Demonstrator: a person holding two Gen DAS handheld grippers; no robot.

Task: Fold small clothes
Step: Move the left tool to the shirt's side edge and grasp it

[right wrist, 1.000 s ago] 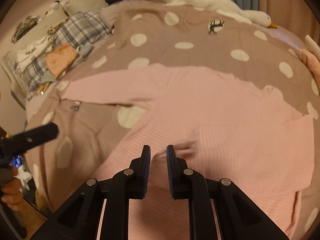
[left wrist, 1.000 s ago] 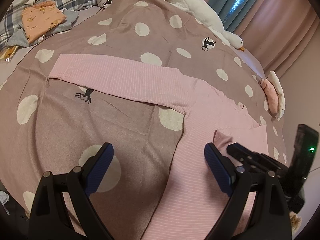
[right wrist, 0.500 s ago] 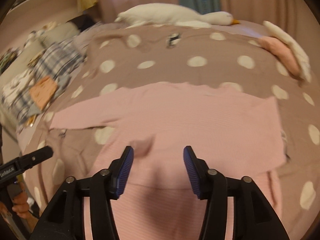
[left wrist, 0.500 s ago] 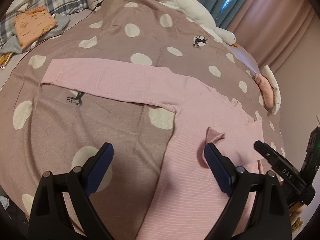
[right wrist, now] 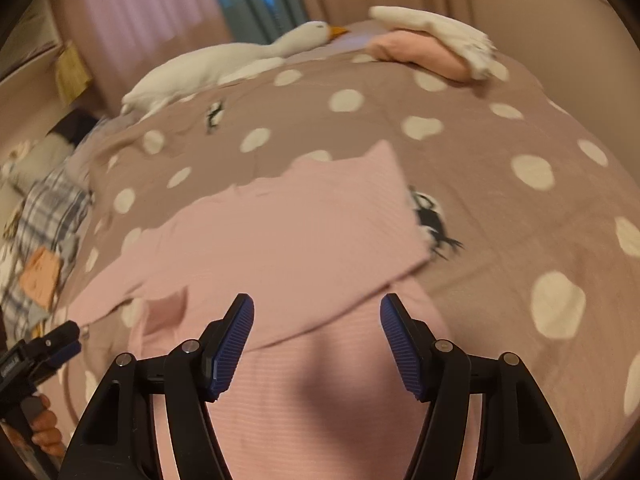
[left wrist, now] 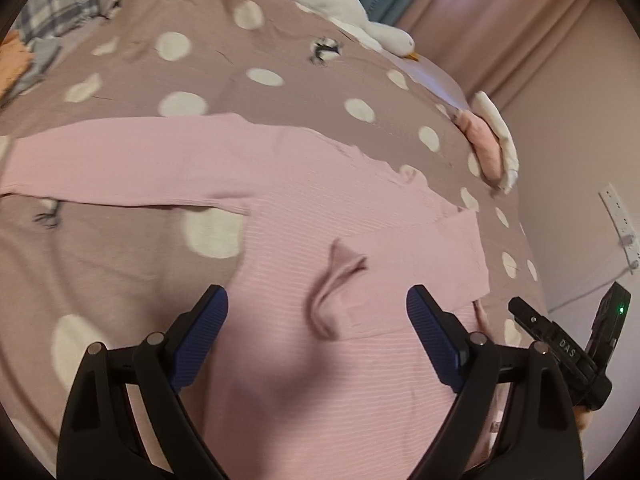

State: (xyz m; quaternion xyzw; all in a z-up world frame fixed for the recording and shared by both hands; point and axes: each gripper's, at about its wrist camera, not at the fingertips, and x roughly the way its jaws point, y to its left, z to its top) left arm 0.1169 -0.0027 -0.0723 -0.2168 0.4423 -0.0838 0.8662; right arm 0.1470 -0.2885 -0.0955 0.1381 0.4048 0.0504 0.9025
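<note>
The pink top (left wrist: 320,208) lies flat on the bed (left wrist: 120,272), one sleeve folded across its body to narrow it. The left gripper (left wrist: 316,320) hangs spread and empty; the right gripper (right wrist: 316,344), jaws opening, holds nothing.

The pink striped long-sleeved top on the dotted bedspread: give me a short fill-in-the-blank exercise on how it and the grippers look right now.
1. One sleeve of the pink striped long-sleeved top lies folded across its ____.
2. The white plush toy at the far edge of the brown dotted bedspread is shaped like a ____.
3. Between the fingers of the left gripper the fabric rises in a small ____.
4. The right gripper holds ____.

Missing words: body; goose; wrinkle; nothing
</note>
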